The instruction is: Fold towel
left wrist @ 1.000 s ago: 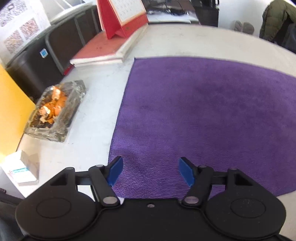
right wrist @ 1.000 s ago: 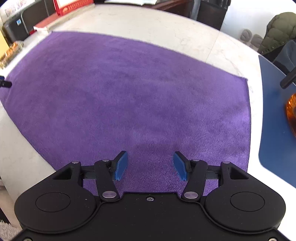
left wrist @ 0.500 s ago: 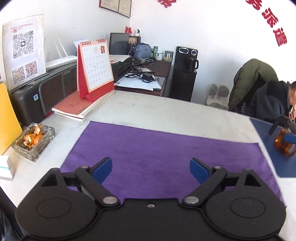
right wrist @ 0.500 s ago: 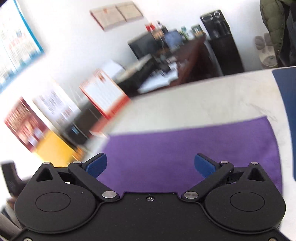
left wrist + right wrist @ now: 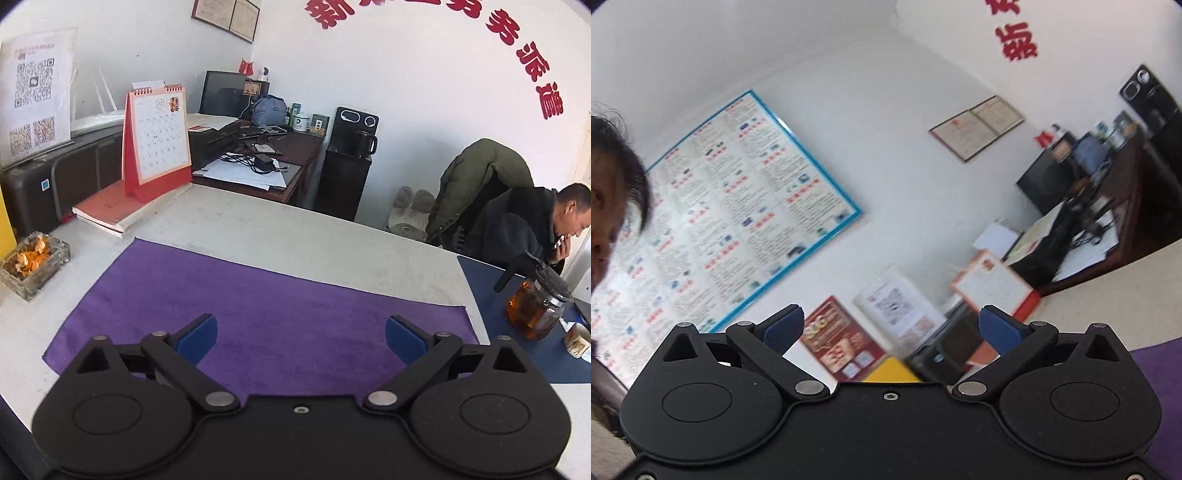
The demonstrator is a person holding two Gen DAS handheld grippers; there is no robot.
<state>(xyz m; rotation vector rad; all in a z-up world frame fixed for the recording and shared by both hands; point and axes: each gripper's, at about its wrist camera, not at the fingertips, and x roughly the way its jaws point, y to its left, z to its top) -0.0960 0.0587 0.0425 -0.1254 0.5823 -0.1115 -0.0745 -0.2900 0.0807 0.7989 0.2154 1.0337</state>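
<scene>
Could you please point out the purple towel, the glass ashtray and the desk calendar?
purple towel (image 5: 280, 314), left wrist view, middle of the cloth.
glass ashtray (image 5: 55, 264), left wrist view, right wall.
desk calendar (image 5: 160, 142), left wrist view, date page.

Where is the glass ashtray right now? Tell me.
In the left wrist view, the glass ashtray sits on the white table at the far left, just off the purple towel's left edge, below the red desk calendar.

Left gripper (image 5: 300, 338) is angling downward, blue fingers (image 5: 195, 338) spread wide and empty; right gripper (image 5: 891, 330) is tilting upward, likewise wide and gripping nothing.
</scene>
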